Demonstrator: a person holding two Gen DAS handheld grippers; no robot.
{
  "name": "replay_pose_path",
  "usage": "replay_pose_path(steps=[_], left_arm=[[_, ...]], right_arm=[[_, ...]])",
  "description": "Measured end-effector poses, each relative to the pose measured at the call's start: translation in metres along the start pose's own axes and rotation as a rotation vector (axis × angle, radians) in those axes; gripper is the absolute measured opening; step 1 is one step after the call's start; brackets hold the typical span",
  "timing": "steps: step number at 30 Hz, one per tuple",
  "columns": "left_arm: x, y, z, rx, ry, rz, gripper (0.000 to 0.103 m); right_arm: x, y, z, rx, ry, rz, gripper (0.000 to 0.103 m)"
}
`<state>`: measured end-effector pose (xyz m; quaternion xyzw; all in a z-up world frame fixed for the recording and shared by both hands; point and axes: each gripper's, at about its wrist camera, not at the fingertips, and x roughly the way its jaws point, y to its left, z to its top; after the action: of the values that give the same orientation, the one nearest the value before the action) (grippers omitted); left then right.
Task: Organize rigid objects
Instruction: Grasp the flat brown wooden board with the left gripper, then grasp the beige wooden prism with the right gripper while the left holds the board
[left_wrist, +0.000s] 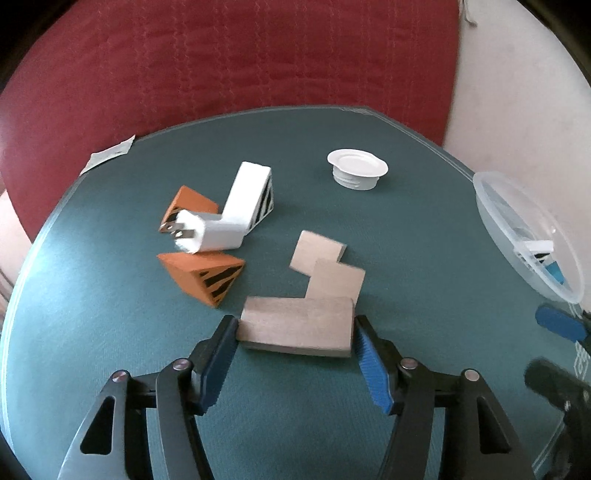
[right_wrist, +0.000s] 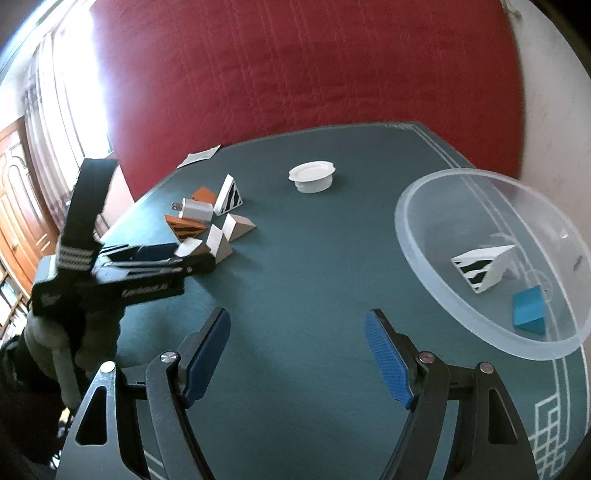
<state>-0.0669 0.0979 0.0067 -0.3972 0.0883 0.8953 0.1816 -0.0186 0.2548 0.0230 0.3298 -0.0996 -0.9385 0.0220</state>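
Note:
My left gripper (left_wrist: 295, 328) is shut on a pale wooden wedge block (left_wrist: 295, 326), its pads touching both ends; from the right wrist view the gripper (right_wrist: 184, 254) holds the block (right_wrist: 188, 246) low over the table. Two more pale wedges (left_wrist: 320, 249) (left_wrist: 338, 280) lie just beyond. A white plug adapter (left_wrist: 210, 232), two orange striped wedges (left_wrist: 203, 277) (left_wrist: 188, 205) and a white striped wedge (left_wrist: 255, 195) lie further left. My right gripper (right_wrist: 297, 354) is open and empty above the green table, left of a clear bowl (right_wrist: 417, 254) holding a white striped wedge (right_wrist: 484, 267) and a blue wedge (right_wrist: 529, 310).
A white lid (left_wrist: 357, 168) sits at the back of the green table (left_wrist: 110, 332). A paper slip (left_wrist: 109, 153) lies at the far left edge. A red cushion (left_wrist: 240, 55) backs the table. The bowl (left_wrist: 517, 225) stands at the right edge.

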Motion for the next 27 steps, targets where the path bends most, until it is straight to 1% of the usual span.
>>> replay_pose_path(steps=[4, 10, 18, 23, 24, 27], left_arm=[[-0.008, 0.008, -0.008, -0.001, 0.002, 0.024, 0.066], [-0.021, 0.030, -0.019, -0.035, -0.002, 0.055, 0.066], [-0.032, 0.047, -0.032, -0.062, -0.002, 0.072, 0.066], [-0.032, 0.054, -0.039, -0.086, 0.018, 0.063, 0.066], [-0.034, 0.055, -0.040, -0.092, 0.015, 0.060, 0.066], [-0.034, 0.055, -0.040, -0.102, 0.019, 0.050, 0.067]], right_arm=[[0.013, 0.011, 0.008, -0.003, 0.017, 0.012, 0.076], [0.036, 0.029, 0.024, 0.010, 0.048, 0.050, 0.076], [0.076, 0.053, 0.045, 0.052, 0.090, 0.069, 0.076], [0.098, 0.073, 0.051, 0.028, 0.102, 0.029, 0.076], [0.101, 0.075, 0.052, 0.023, 0.102, 0.015, 0.076], [0.111, 0.083, 0.055, 0.010, 0.110, -0.017, 0.068]])
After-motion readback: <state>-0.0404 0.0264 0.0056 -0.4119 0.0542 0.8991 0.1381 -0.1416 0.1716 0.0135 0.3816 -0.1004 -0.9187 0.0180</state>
